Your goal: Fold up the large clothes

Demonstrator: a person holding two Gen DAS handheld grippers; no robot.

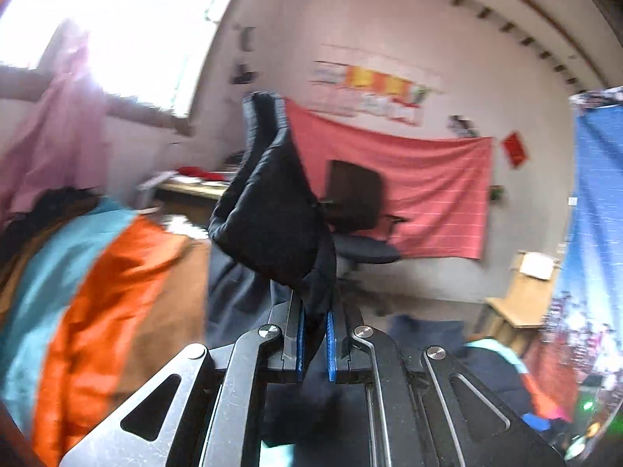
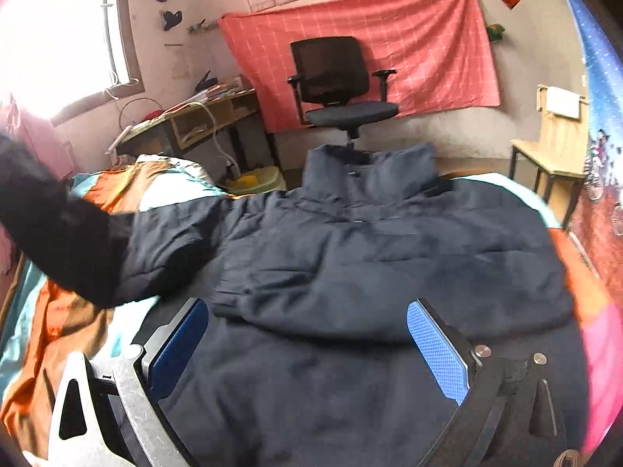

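A dark navy padded jacket [image 2: 370,241] lies spread on the bed, collar toward the far end. Its left sleeve [image 2: 70,233] rises off the bed toward the left edge of the right wrist view. In the left wrist view my left gripper [image 1: 314,311] is shut on that sleeve's cuff [image 1: 268,202], which bunches up above the blue pads and hangs in the air. My right gripper [image 2: 307,319] hovers open over the jacket's lower body, with its blue pads [image 2: 436,350] wide apart and nothing pinched between them.
The bed has a striped orange, teal and brown cover [image 2: 58,330]. Beyond its far end stand a black office chair [image 2: 335,78], a cluttered desk [image 2: 202,116] at the left and a wooden chair [image 2: 553,148] at the right. A pink cloth [image 2: 389,39] hangs on the wall.
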